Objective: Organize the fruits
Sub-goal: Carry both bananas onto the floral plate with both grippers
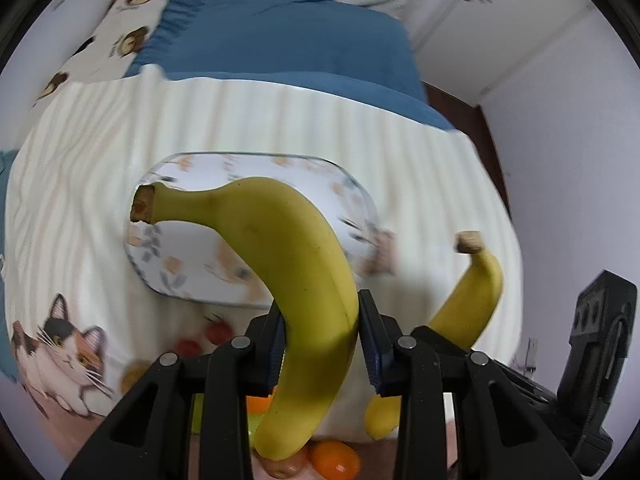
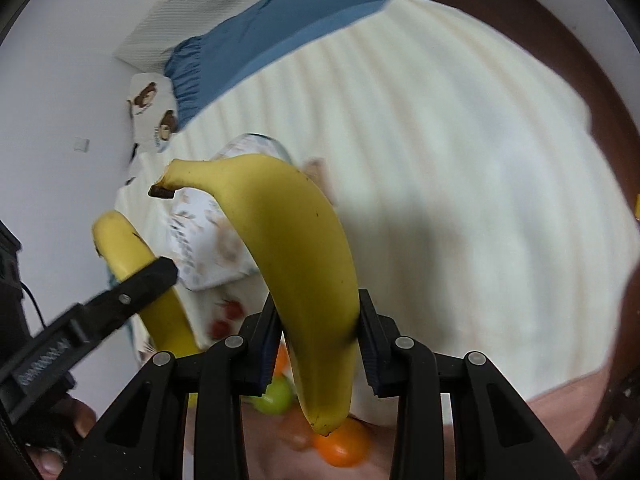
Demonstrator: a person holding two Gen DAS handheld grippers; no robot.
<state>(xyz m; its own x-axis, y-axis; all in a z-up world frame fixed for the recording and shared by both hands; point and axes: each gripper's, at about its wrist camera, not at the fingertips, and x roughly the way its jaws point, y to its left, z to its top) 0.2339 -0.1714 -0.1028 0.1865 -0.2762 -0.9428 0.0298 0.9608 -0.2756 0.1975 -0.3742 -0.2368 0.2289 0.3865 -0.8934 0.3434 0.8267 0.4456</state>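
Banana (image 1: 304,280) pinched between left fingers (image 1: 276,344); second banana (image 2: 296,264) pinched between right fingers (image 2: 270,344).

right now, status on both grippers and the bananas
Left gripper shut on left banana. Right gripper shut on right banana. Both held above tray. Nothing in the way.

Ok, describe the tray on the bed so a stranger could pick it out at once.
Start from the bed's cream striped blanket, which lies below the blue sheet. On it sits a shallow tray with rounded corners, ahead of the banana held in the left tongs. Its pale floral print and thin raised rim set it apart from the striped cloth around it.
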